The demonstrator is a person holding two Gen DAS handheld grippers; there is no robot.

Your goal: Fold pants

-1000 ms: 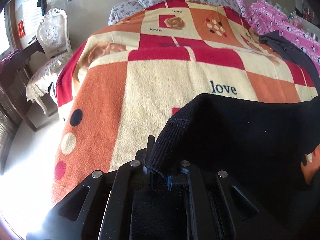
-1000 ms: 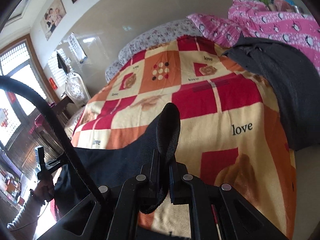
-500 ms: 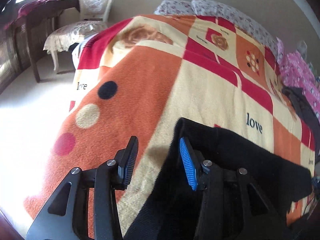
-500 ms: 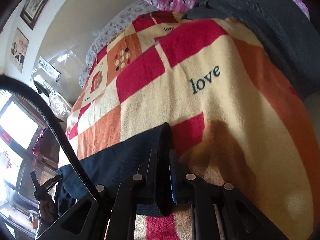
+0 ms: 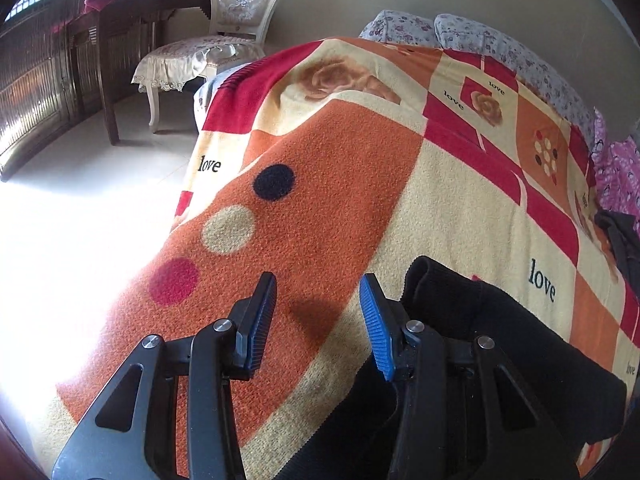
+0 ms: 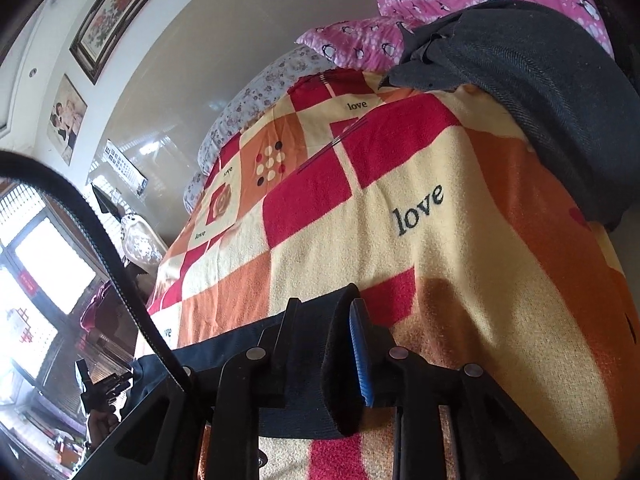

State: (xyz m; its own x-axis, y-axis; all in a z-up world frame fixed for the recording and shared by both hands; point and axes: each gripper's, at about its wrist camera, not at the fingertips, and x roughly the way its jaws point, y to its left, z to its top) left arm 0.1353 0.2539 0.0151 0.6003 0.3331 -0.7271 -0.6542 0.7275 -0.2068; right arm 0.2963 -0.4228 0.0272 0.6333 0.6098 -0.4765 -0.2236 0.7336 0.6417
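On the patchwork blanket [image 5: 460,208] that covers the bed, the black pants [image 5: 532,344] lie flat near the close edge, a ribbed hem or waistband rolled up at each end. Their long axis runs across the bed, from the left gripper's side to the right gripper's.

In the left wrist view the left gripper [image 5: 318,316] stands moderately wide with only blanket between its pads; the pants lie just to its right, partly under the blue-padded finger [image 5: 376,328], and are not gripped. In the right wrist view the right gripper [image 6: 320,324] has its jaws opening, with the thick folded edge of the pants [image 6: 304,340] still between them and a slight gap showing beside the blue pad [image 6: 358,356].

Only the left view shows the white upholstered chair [image 5: 224,20] and dark wooden desk [image 5: 120,20] beside the bed. Only the right view shows the framed picture [image 6: 120,8] on the wall, a cable [image 6: 100,248] crossing the frame, and the person's other hand [image 6: 98,420] holding the far gripper. A dark grey garment [image 6: 532,92] lies on the bed's far right, with pink penguin-print bedding [image 6: 460,12] behind it. No containers are visible.
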